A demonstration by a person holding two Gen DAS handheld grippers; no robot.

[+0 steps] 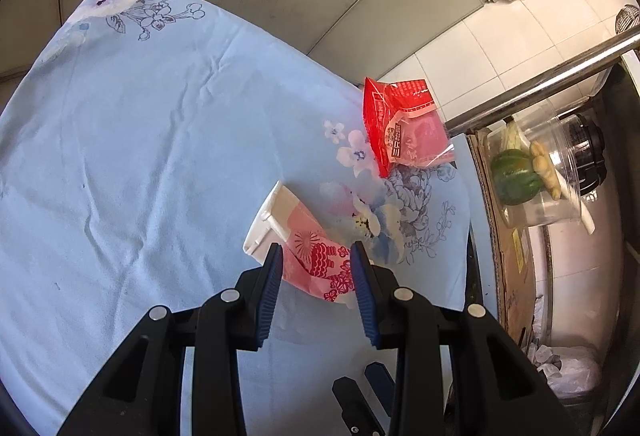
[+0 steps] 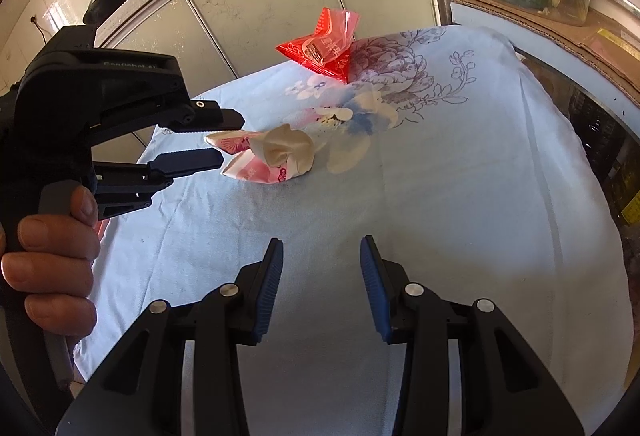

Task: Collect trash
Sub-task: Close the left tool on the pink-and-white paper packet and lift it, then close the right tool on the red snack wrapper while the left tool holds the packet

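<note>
The crumpled pink-and-white paper cup [image 1: 298, 248] lay near the pale blue floral cloth's [image 1: 140, 156] far edge, beside a glossy red plastic wrapper [image 1: 404, 124]. The left gripper [image 1: 316, 252] stood spread around the cup's end, pads apart from it. The right gripper [image 2: 321, 248] hung spread over smooth bare cloth.

Each camera rides a claw and looks steeply down at the surface [image 1: 120, 156]. The left view sits close over the carton [image 1: 304, 248]; the right stands back, sharing carton and wrapper [image 2: 320, 48].
</note>
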